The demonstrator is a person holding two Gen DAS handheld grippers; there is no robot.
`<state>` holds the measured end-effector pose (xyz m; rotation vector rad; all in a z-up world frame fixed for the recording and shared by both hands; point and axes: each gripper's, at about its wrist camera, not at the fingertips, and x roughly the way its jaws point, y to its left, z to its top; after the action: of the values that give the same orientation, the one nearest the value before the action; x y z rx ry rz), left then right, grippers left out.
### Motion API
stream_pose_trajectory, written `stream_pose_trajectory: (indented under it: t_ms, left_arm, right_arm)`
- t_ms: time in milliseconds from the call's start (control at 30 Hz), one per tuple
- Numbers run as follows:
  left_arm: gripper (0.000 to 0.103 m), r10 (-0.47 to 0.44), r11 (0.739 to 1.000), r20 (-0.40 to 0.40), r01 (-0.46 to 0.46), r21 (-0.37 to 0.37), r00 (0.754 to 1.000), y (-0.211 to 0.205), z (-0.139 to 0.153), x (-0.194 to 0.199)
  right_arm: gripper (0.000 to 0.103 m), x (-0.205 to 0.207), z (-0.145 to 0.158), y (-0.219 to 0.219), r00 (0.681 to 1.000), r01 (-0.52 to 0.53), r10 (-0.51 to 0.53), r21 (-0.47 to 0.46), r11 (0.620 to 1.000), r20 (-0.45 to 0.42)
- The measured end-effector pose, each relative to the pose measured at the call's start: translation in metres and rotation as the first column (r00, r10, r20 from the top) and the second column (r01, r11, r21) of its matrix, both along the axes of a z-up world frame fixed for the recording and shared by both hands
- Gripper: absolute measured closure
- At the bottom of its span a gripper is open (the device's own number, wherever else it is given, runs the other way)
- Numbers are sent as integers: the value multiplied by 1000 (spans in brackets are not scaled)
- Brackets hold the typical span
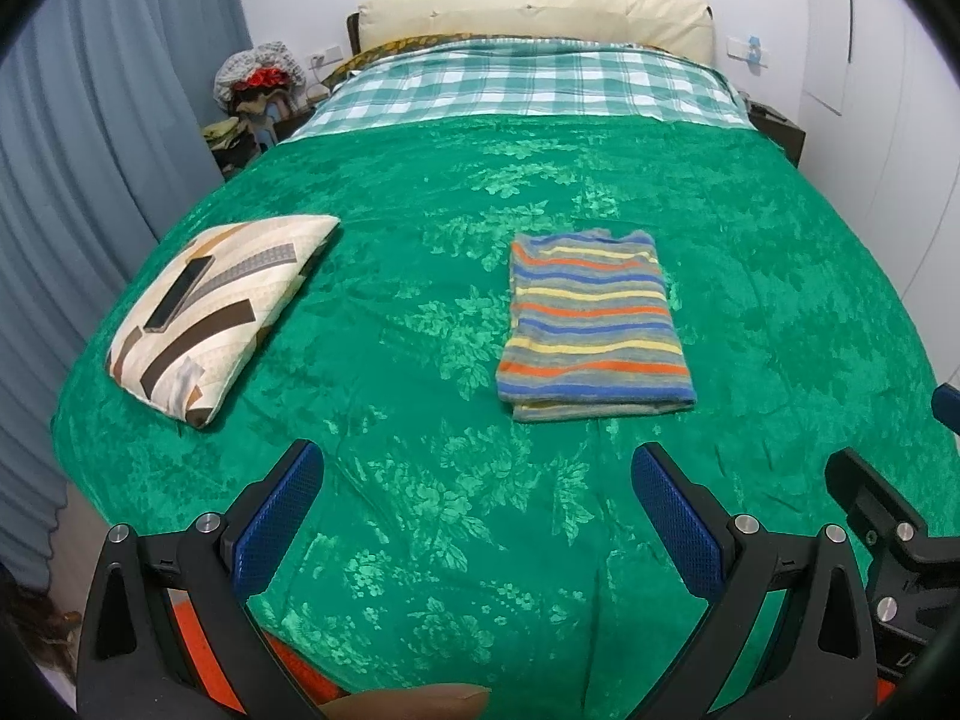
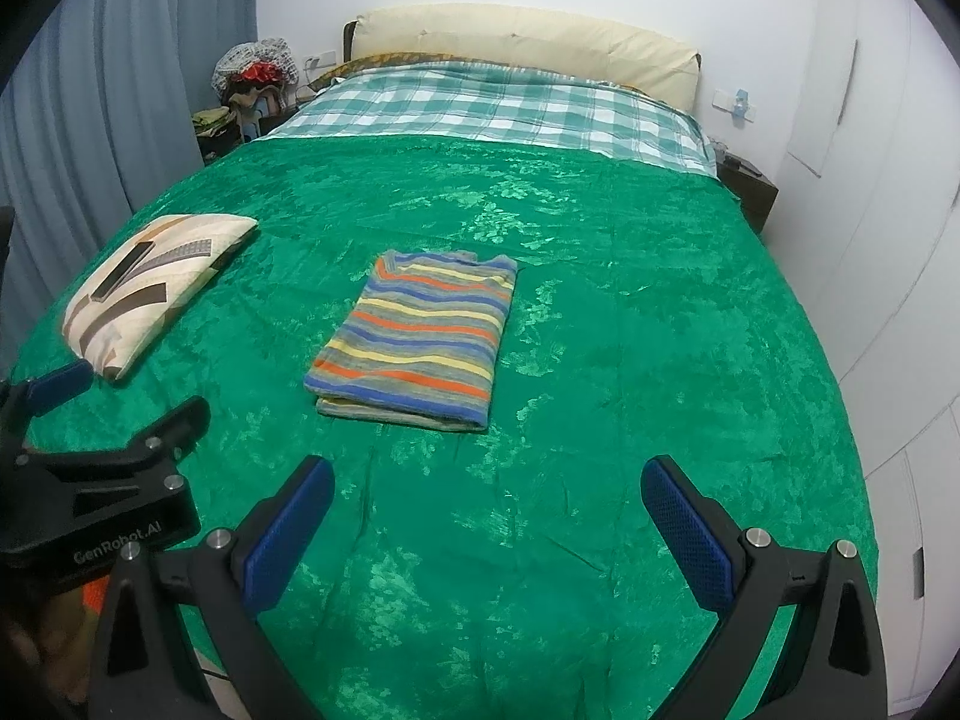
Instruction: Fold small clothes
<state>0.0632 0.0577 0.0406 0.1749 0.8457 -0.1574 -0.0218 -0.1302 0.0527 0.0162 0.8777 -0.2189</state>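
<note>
A small striped garment [image 1: 591, 324] in blue, orange, yellow and grey lies folded into a neat rectangle on the green bedspread [image 1: 420, 360]; it also shows in the right wrist view [image 2: 420, 339]. My left gripper [image 1: 477, 468] is open and empty, held above the near part of the bed, short of the garment. My right gripper [image 2: 487, 483] is open and empty, also short of the garment. The left gripper's body shows at the left edge of the right wrist view [image 2: 102, 480]. The right gripper's body shows at the right edge of the left wrist view [image 1: 888, 528].
A patterned cream pillow [image 1: 222, 306] lies on the left of the bed. A checked sheet [image 1: 522, 84] and a cream headboard cushion [image 1: 540, 15] are at the far end. Grey curtains [image 1: 90, 180] hang left, white wardrobe doors [image 2: 888, 240] stand right, and clutter [image 1: 258, 90] sits at the far left.
</note>
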Motion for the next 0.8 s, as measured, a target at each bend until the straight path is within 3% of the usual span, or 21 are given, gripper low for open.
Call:
stream_pose_trajectory:
  t_ms: [800]
  left_arm:
    - [0,10,1000,-4,-10,-20,1000,4,8,2]
  right_arm:
    - [2,6,11,12,1000,-20,20,-22,1000,0]
